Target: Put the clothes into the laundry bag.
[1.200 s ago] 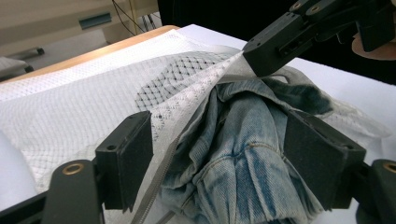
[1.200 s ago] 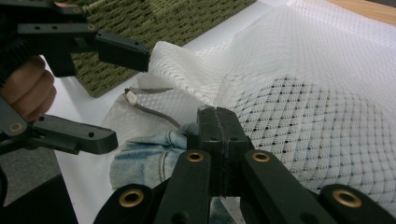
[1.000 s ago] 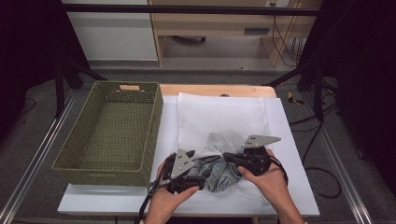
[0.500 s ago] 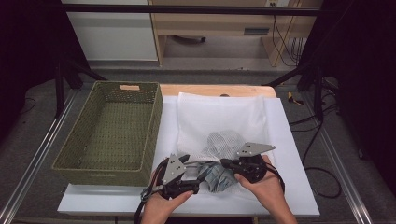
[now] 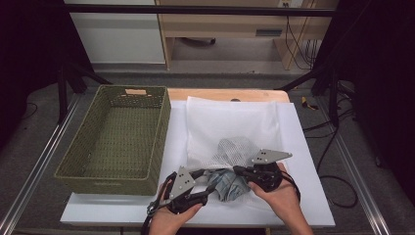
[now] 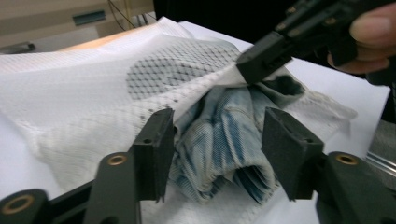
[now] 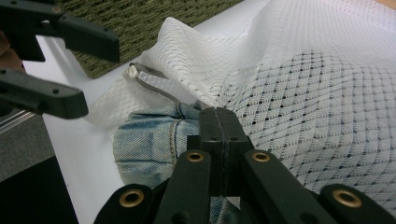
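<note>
A white mesh laundry bag (image 5: 230, 122) lies on the white table top (image 5: 313, 196), its near end lifted. A bundled blue denim garment (image 5: 230, 185) sits at the bag's mouth, partly under the mesh. My right gripper (image 5: 238, 170) is shut on the bag's edge and holds it up, as the right gripper view (image 7: 219, 123) shows. My left gripper (image 6: 217, 149) straddles the denim (image 6: 224, 140). Its jaws have just been closing, with the denim between them and a small gap still at the right pad. The right gripper's tip (image 6: 261, 60) pinches the mesh (image 6: 93, 93) above.
A green woven basket (image 5: 161, 132) stands empty on the left, close to the bag. Beyond the bag is a wooden table edge (image 5: 220, 94). Metal rails run along both sides. The left gripper (image 7: 95, 74) shows at the upper left of the right gripper view.
The left gripper's jaws have narrowed around the denim bundle. Both hands have drawn slightly toward the near edge. The right gripper keeps its hold on the mesh.
</note>
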A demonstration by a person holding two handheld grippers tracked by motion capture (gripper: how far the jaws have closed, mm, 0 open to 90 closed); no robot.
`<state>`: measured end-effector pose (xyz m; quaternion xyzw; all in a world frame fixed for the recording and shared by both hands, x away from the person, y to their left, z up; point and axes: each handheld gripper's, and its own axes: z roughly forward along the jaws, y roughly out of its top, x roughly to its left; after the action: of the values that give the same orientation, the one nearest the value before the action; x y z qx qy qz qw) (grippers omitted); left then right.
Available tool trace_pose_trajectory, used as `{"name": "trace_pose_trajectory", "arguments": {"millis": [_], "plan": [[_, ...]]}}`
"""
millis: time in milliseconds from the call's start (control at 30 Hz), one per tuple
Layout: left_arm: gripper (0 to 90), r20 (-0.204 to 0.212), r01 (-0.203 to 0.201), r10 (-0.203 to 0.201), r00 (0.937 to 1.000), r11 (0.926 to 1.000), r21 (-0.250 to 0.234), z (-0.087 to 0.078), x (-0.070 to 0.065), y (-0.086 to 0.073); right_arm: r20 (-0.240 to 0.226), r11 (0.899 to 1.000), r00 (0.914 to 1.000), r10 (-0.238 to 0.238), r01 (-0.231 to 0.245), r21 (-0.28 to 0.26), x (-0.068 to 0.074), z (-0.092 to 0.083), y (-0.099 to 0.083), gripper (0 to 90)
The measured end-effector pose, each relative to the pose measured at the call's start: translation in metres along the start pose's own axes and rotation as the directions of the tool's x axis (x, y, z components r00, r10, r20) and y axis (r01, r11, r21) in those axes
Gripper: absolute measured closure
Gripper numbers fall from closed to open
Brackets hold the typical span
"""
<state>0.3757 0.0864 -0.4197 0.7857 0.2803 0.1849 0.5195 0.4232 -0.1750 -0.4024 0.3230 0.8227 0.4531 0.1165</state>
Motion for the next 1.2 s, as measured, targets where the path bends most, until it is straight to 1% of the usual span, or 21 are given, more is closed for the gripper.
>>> {"name": "trace_pose_trajectory", "arguments": {"millis": [100, 167, 267, 367, 433, 533, 600, 633, 667, 767, 867, 967, 1033, 1067, 1167, 1200], "plan": [[54.9, 0.03, -0.012, 0.012, 0.9995, 0.9999, 0.011, 0.004, -0.006, -0.003, 0.001, 1.0, 1.0, 0.004, -0.004, 0.003, 0.0, 0.001, -0.001, 90.0], [62.4, 0.059, -0.013, 0.012, 0.9982, 0.9998, 0.017, 0.006, -0.011, -0.005, 0.001, 1.0, 1.0, 0.007, -0.007, 0.004, 0.0, 0.001, -0.001, 90.0], [69.9, 0.077, -0.032, 0.03, 0.9966, 0.999, 0.032, 0.012, -0.019, -0.01, 0.001, 1.0, 1.0, 0.008, -0.008, 0.006, 0.0, 0.001, -0.001, 90.0], [73.5, 0.081, -0.042, 0.038, 0.996, 0.9981, 0.045, 0.017, -0.024, -0.015, 0.0, 1.0, 1.0, 0.002, -0.002, 0.009, 0.0, 0.002, -0.002, 90.0], [75.8, 0.082, -0.035, 0.031, 0.9961, 0.9985, 0.043, 0.017, -0.025, -0.016, -0.001, 1.0, 1.0, 0.001, -0.001, 0.011, 0.0, 0.002, -0.002, 90.0], [79.6, 0.094, -0.029, 0.025, 0.9952, 0.9987, 0.042, 0.015, -0.025, -0.014, -0.002, 1.0, 1.0, 0.002, -0.002, 0.011, -0.001, 0.002, -0.002, 90.0], [82.1, 0.111, -0.02, 0.015, 0.9937, 0.999, 0.039, 0.015, -0.026, -0.013, -0.003, 1.0, 1.0, 0.002, -0.002, 0.01, -0.001, 0.002, -0.002, 90.0], [83.8, 0.117, -0.021, 0.016, 0.993, 0.9987, 0.047, 0.015, -0.027, -0.014, -0.002, 1.0, 1.0, 0.002, -0.002, 0.01, -0.001, 0.002, -0.002, 90.0], [84.8, 0.118, -0.027, 0.02, 0.9928, 0.9981, 0.055, 0.017, -0.029, -0.015, -0.003, 1.0, 1.0, 0.003, -0.003, 0.01, -0.001, 0.002, -0.003, 90.0], [87.7, 0.145, -0.03, 0.017, 0.9893, 0.9959, 0.085, 0.025, -0.034, -0.022, -0.003, 1.0, 1.0, 0.002, -0.002, 0.011, -0.001, 0.003, -0.003, 90.0], [88.7, 0.161, -0.035, 0.016, 0.9868, 0.9929, 0.114, 0.032, -0.04, -0.028, -0.003, 1.0, 1.0, 0.005, -0.005, 0.011, -0.001, 0.003, -0.003, 90.0], [89.0, 0.176, -0.05, 0.027, 0.984, 0.99, 0.132, 0.037, -0.046, -0.032, -0.002, 1.0, 1.0, 0.005, -0.005, 0.012, -0.001, 0.004, -0.003, 90.0], [88.9, 0.181, -0.049, 0.025, 0.9832, 0.9897, 0.134, 0.04, -0.049, -0.033, -0.001, 1.0, 1.0, 0.004, -0.004, 0.012, -0.001, 0.004, -0.003, 90.0], [88.9, 0.182, -0.058, 0.032, 0.9827, 0.9888, 0.138, 0.042, -0.05, -0.034, -0.003, 1.0, 1.0, 0.006, -0.006, 0.011, -0.001, 0.003, -0.003, 90.0], [88.7, 0.175, -0.054, 0.027, 0.9842, 0.9868, 0.153, 0.049, -0.049, -0.036, -0.003, 1.0, 1.0, 0.006, -0.006, 0.013, -0.002, 0.004, -0.003, 90.0], [88.8, 0.174, -0.056, 0.027, 0.9843, 0.985, 0.163, 0.052, -0.048, -0.036, -0.004, 1.0, 1.0, 0.004, -0.004, 0.015, -0.001, 0.004, -0.003, 90.0]]}}
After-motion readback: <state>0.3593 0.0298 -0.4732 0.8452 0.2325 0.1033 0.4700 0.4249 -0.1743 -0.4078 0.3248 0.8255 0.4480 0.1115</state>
